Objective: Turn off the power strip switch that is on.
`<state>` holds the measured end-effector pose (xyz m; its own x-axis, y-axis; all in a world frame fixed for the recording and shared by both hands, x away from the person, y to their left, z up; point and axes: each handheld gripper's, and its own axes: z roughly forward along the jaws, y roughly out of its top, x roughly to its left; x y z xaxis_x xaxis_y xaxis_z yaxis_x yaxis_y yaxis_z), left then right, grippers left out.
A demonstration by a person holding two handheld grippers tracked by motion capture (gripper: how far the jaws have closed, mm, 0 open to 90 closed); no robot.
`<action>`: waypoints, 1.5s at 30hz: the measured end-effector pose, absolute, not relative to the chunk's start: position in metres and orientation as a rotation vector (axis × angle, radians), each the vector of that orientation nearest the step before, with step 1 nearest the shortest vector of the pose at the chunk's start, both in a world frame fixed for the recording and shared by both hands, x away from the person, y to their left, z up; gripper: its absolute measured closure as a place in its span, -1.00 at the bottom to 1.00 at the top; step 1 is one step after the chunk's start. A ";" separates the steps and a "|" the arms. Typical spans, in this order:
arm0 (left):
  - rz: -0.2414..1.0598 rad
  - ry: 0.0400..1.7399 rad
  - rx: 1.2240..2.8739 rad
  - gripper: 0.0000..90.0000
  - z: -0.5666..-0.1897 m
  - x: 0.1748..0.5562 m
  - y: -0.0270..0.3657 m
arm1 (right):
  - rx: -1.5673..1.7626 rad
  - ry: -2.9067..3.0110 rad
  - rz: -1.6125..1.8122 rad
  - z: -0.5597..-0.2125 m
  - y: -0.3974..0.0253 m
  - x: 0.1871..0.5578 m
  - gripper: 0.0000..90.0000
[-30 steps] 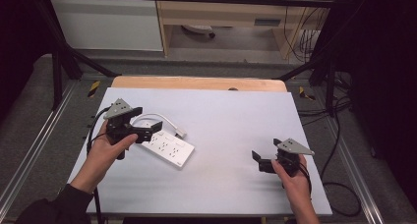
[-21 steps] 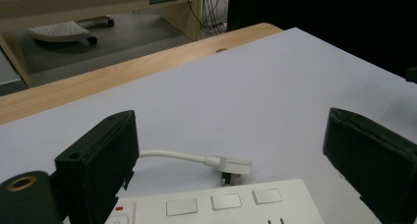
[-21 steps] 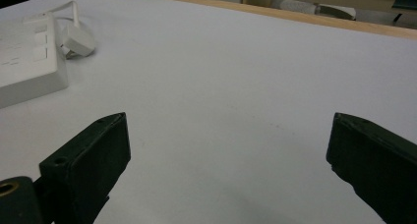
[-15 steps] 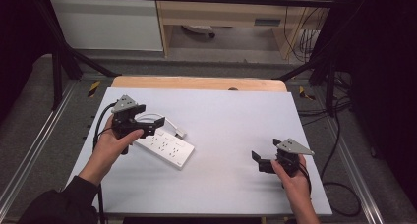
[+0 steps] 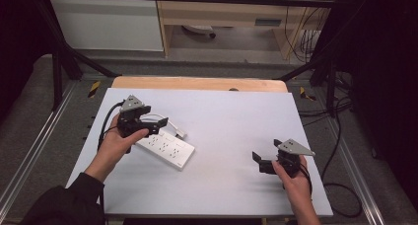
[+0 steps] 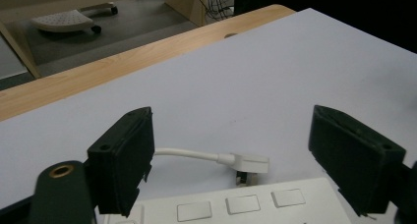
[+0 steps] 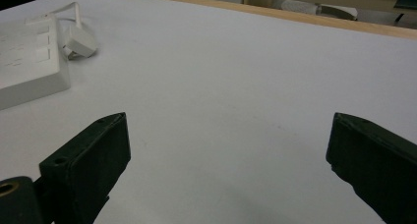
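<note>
Nearest the person's edge of the bench (image 5: 222, 195), the right gripper (image 5: 261, 162) is hovering low over the bare near right part of the surface, well apart from everything else. Its jaws are standing wide apart with nothing between them, as the right gripper view makes plain.

Farther in, toward the left edge, the left gripper (image 6: 231, 160) is hanging just above the power strip (image 5: 166, 149). Its jaws are also standing apart, straddling the end of the strip without pinching it. The strip itself is lying flat and slanted on the left half of the bench, and its short white cord (image 6: 189, 154) is curling away from its far end to the plug (image 6: 248, 163), which is resting loose on the surface just beyond the strip.

By my reading, the work is only starting: the left gripper is lining up on the plug or the strip's end, nothing is being gripped yet, and the plug is not sitting in any socket. The grasp, and whatever follows it, is all still to be done.

Counting: two grippers, one power strip, one cord, one plug. The left gripper view is showing three square switches (image 6: 240, 204) in a row on the strip.
</note>
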<state>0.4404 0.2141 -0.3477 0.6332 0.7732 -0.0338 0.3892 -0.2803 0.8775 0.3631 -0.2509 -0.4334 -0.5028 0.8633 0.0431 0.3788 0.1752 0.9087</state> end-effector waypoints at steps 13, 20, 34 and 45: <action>0.504 0.954 1.912 -0.36 -0.356 0.452 0.214 | 1.168 1.970 1.300 -0.434 -0.251 0.364 -0.93; 0.448 0.999 1.896 -0.13 -0.359 0.456 0.216 | 1.176 1.968 1.300 -0.434 -0.252 0.364 -0.93; 0.491 0.994 1.930 0.45 -0.366 0.462 0.214 | 1.179 1.968 1.297 -0.434 -0.253 0.364 -0.93; 0.451 0.962 1.975 0.82 -0.371 0.464 0.208 | 1.180 1.966 1.297 -0.434 -0.253 0.365 -0.93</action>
<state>0.4643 0.2077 -0.3713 0.6362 0.7700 -0.0482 0.4553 -0.3242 0.8292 0.3646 -0.2535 -0.4341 -0.4981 0.8656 0.0512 0.3875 0.1693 0.9062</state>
